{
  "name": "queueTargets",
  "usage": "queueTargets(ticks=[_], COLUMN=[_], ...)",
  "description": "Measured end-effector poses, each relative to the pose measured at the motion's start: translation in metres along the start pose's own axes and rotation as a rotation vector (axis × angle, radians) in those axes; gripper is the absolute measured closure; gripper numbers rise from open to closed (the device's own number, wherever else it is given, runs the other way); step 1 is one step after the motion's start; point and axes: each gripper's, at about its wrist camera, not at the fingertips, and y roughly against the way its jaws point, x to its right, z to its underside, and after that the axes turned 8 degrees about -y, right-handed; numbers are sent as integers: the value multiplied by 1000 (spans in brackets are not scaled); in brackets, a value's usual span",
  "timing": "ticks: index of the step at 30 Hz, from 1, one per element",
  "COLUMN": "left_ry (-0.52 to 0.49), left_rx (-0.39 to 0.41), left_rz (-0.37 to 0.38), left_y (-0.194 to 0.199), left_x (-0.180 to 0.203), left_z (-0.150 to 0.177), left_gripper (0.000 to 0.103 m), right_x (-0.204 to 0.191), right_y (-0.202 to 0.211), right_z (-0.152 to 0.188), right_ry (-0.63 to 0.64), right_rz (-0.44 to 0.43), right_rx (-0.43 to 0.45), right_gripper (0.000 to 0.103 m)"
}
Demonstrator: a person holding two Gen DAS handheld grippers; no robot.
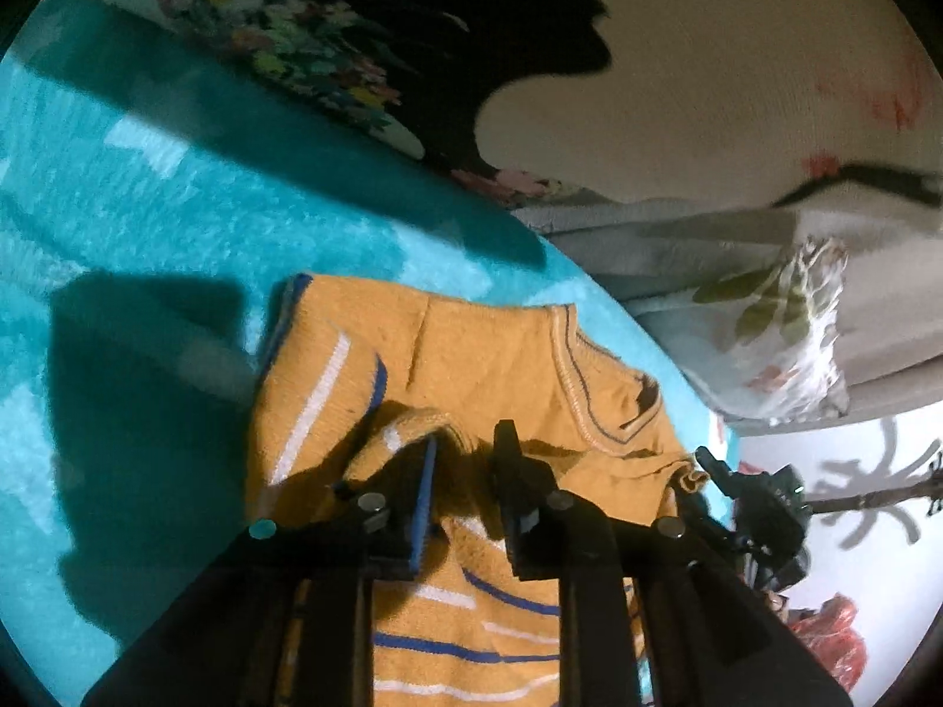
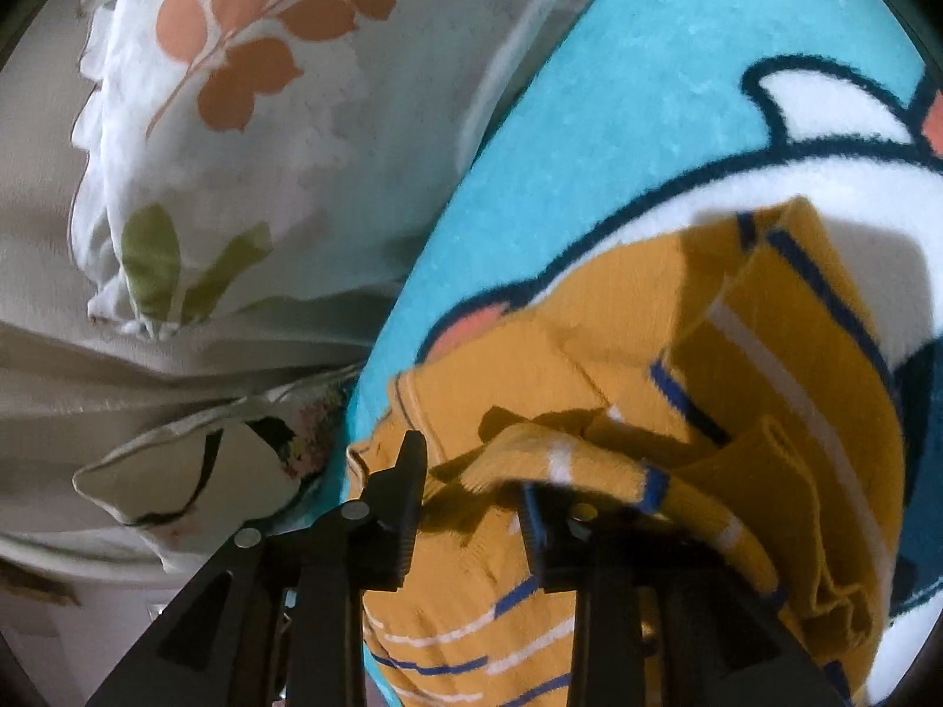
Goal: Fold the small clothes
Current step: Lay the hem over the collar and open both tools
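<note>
Garment: mustard-yellow striped knit top [image 1: 471, 365] lies on the turquoise fleece blanket [image 1: 147, 224], collar toward 2 o'clock in the left wrist view
Fold status: judged partly done; a striped portion of the knit lies doubled over the body, with its folded edge resting at the gripper tips
Remaining work: judged to include flattening the raised fold and at least one further fold to reach a compact shape
Left gripper [image 1: 465, 459]: jaws parted, released; a ridge of knit touches the blue-padded finger [image 1: 425, 506] at 9 o'clock, and the gap between the jaws shows cloth lying below, not pinched
Right gripper [image 2: 471, 483]: jaws parted, released; a striped roll of the top drapes across the finger at 3 o'clock, with no pinch visible
Left wrist view only: the collar with its contrast stitching, a floral cushion [image 1: 277, 35] at 11 o'clock, and part of the other gripper at 4 o'clock
Right wrist view only: the cartoon figure printed on the blanket beneath the top, a leaf-print pillow [image 2: 224, 135] at 10 o'clock, and the stacked cloth layers at 3 o'clock
Hidden in both: the lower hem of the top, covered by the gripper bodies
</note>
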Motion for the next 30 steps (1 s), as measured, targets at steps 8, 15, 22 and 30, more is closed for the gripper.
queueTargets(ticks=[8, 15, 22, 30], left_ry=[157, 136, -140, -334], left_rx=[96, 143, 10, -118], left_rz=[76, -50, -241, -472], left_y=[27, 58, 60, 25], left_x=[-27, -30, 4, -2], left_z=[-3, -6, 33, 86], left_gripper=[54, 43, 43, 39], right_x=[13, -3, -27, 18], right_y=[21, 60, 68, 68], right_z=[-11, -11, 46, 76], right_ry=[-153, -78, 268, 373], right_rz=[-169, -124, 130, 333], right_rx=[68, 142, 4, -27], right_gripper=[45, 32, 32, 38])
